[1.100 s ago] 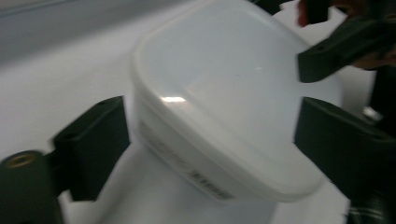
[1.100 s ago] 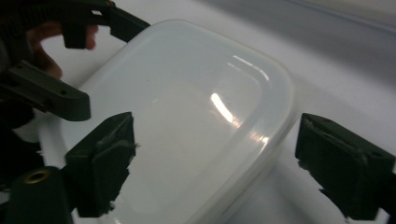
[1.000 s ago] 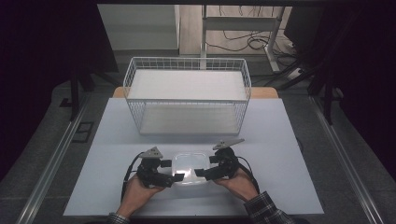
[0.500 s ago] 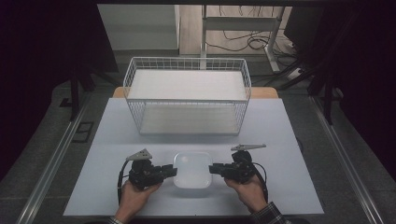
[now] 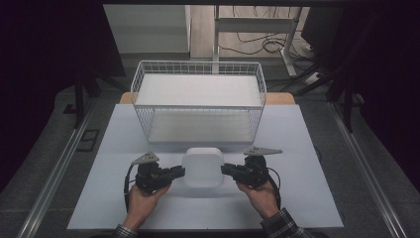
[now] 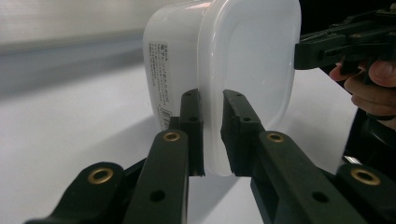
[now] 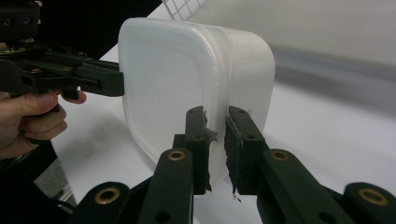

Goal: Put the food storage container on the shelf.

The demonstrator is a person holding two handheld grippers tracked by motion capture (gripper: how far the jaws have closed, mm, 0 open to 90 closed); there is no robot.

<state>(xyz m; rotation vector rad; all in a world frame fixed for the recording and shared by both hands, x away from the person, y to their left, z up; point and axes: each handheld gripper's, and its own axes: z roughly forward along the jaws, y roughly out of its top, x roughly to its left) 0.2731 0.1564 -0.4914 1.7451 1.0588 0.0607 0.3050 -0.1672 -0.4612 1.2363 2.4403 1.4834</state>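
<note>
Both tongs have the white plastic container [image 5: 202, 167] between them, one on each side. The left tongs [image 5: 179, 172] are pinching its rim on the person's left, and the left gripper view shows the two black jaws closed on the lip of the tub [image 6: 224, 79]. The right tongs [image 5: 227, 170] are doing the same on the opposite edge, their jaws pressed onto the rim [image 7: 196, 88]. The container looks lifted just off the white worktop [image 5: 307, 198], with a faint shadow beneath it, though I can't be sure it is fully clear of the surface. It sits just in front of the wire basket [image 5: 198, 101], which stands further back on the worktop with nothing in it that I can make out. So the two-handed grip looks done. My guess is the container is headed for the basket, and the carry up and over its front wall and the setting down inside are yet to come.
</note>
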